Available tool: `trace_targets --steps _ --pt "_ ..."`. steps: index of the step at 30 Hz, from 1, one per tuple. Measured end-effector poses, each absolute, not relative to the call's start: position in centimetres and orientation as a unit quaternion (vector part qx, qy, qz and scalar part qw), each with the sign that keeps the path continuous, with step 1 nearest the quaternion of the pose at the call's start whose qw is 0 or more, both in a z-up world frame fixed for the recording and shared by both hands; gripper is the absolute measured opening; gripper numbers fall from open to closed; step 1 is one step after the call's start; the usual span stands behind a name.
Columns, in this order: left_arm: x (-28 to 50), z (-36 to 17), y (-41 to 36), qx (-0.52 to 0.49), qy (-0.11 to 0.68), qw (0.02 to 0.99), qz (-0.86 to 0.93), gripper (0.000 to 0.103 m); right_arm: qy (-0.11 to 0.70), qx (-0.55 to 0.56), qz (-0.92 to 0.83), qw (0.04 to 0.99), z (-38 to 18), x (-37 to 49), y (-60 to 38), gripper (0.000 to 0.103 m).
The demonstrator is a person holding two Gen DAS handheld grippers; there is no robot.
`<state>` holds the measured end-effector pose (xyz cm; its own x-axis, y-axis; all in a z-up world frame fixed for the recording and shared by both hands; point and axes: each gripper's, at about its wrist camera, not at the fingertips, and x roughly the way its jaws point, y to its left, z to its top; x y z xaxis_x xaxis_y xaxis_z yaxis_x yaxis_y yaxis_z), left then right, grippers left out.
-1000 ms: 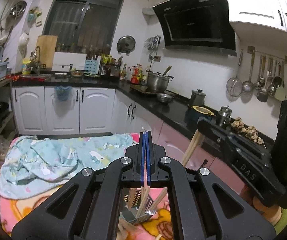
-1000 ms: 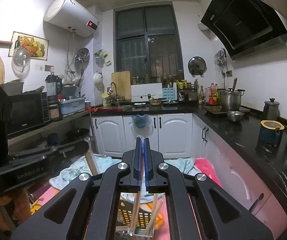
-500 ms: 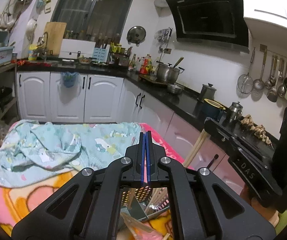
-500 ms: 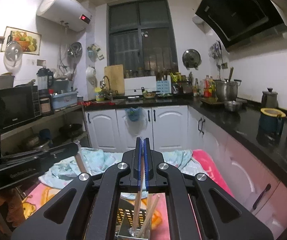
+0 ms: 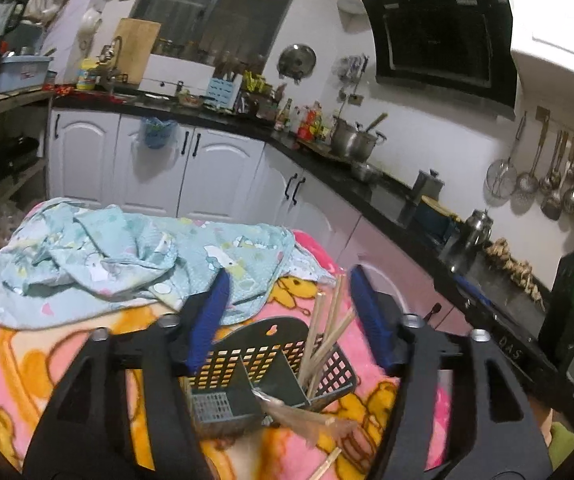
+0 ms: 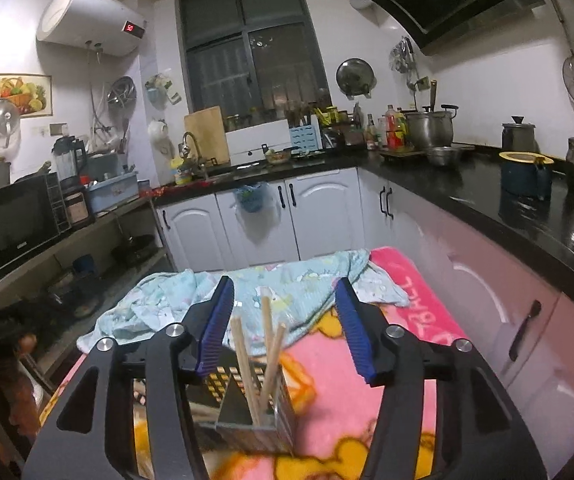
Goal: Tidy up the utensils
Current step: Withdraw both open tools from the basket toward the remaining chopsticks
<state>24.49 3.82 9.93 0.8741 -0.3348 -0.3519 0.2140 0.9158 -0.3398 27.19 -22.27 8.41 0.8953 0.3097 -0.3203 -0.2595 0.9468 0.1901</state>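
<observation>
Both the left gripper (image 5: 287, 292) and right gripper (image 6: 285, 300) had just spread their jaws, empty, over the utensil basket (image 5: 263, 364) — chopsticks (image 6: 263, 360) standing between them; a clean pick would likely mean closing on one stick, not the bundle

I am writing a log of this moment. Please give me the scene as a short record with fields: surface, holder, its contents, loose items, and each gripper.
surface: pink blanket with a blue cloth lying on its far part
holder: dark mesh basket with compartments, standing on the blanket
contents: chopsticks leaning in one compartment
loose items: wrapped chopsticks lying in front of the basket
left gripper: open, jaws have just opened, nothing gripped
right gripper: open, jaws have just opened, chopstick tips stand free between its jaws
</observation>
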Motion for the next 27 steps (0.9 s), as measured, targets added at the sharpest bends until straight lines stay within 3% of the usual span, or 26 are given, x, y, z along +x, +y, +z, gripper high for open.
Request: trace_targets --steps 3,5,11,27 --pt "23.1 10.3 5.0 -0.164 0.196 0.957 -0.136 0.088 0.177 0.081 0.145 0.97 8.2 25.9 -23.3 0.056" --pt "22.3 10.4 5.5 -0.175 0.193 0.957 -0.131 0.092 0.179 0.085 0.149 0.969 8.0 24.8 -23.8 0.063" --pt "19.7 10.7 7.0 -0.191 0.183 0.956 -0.124 0.092 0.175 0.068 0.148 0.971 7.8 22.0 -24.2 0.072" --pt "14.3 7.7 7.8 -0.17 0.21 0.955 -0.125 0.092 0.191 0.042 0.159 0.968 7.4 17.0 -24.1 0.078"
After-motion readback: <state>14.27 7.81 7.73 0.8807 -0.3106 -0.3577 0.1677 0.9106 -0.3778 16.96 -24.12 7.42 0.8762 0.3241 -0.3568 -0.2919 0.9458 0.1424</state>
